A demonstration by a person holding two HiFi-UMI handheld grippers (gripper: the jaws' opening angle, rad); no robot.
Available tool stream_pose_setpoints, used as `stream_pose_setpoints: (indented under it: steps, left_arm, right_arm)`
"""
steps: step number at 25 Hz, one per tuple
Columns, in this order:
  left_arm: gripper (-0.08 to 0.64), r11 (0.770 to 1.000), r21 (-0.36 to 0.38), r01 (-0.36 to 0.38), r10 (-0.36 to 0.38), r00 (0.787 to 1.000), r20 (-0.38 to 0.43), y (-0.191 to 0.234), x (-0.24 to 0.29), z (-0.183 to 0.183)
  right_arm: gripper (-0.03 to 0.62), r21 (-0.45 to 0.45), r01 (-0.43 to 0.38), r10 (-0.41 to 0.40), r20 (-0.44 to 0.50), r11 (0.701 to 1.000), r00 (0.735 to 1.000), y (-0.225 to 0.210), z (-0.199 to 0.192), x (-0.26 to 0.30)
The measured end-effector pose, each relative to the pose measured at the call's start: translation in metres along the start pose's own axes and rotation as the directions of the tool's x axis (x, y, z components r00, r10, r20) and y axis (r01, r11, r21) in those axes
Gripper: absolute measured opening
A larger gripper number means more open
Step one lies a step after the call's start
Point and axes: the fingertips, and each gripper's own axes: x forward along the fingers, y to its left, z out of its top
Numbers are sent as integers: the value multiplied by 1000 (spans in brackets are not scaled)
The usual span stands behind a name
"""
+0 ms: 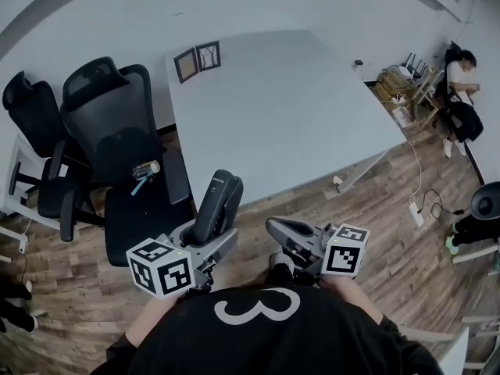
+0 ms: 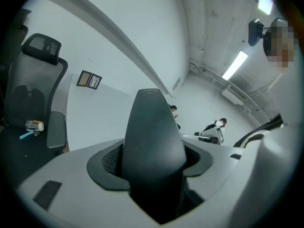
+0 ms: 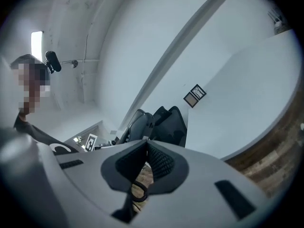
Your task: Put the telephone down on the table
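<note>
A dark telephone handset (image 1: 219, 204) stands upright between the jaws of my left gripper (image 1: 205, 239), which is shut on its lower part. In the left gripper view the handset (image 2: 153, 132) fills the middle and hides the gap between the pads. The handset hangs over the wooden floor, just short of the near edge of the white table (image 1: 289, 108). My right gripper (image 1: 280, 228) is beside it to the right, over the floor, with its jaws together. In the right gripper view its pads (image 3: 159, 161) meet at the tip, and a coiled cord (image 3: 138, 192) shows low behind them.
Two black office chairs (image 1: 109, 139) stand left of the table, one with a small item (image 1: 145, 169) on its seat. Two framed pictures (image 1: 197, 59) lie at the table's far left corner. A person (image 1: 461, 80) sits at the far right. A power strip (image 1: 416, 213) and cable lie on the floor.
</note>
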Motion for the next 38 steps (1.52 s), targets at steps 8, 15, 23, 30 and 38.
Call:
stream_pose_setpoints:
  steps: [8, 15, 23, 30, 38]
  left_arm:
    - [290, 992, -42, -120, 122, 990, 70, 7, 80, 48]
    - [290, 982, -61, -176, 182, 976, 116, -6, 124, 64]
    - [290, 965, -93, -247, 257, 957, 132, 8, 131, 63]
    - [290, 964, -128, -232, 247, 963, 112, 35, 148, 76]
    - [290, 972, -89, -219, 226, 971, 77, 55, 167, 96]
  right_arm:
    - [11, 2, -89, 89, -76, 996, 993, -71, 69, -14]
    - [11, -25, -149, 146, -106, 988, 984, -104, 114, -29]
    - [11, -17, -175, 171, -149, 984, 974, -123, 122, -25]
    - [11, 16, -153, 153, -165, 988, 974, -149, 131, -6]
    - [11, 51, -116, 123, -160, 992, 980, -175, 140, 13]
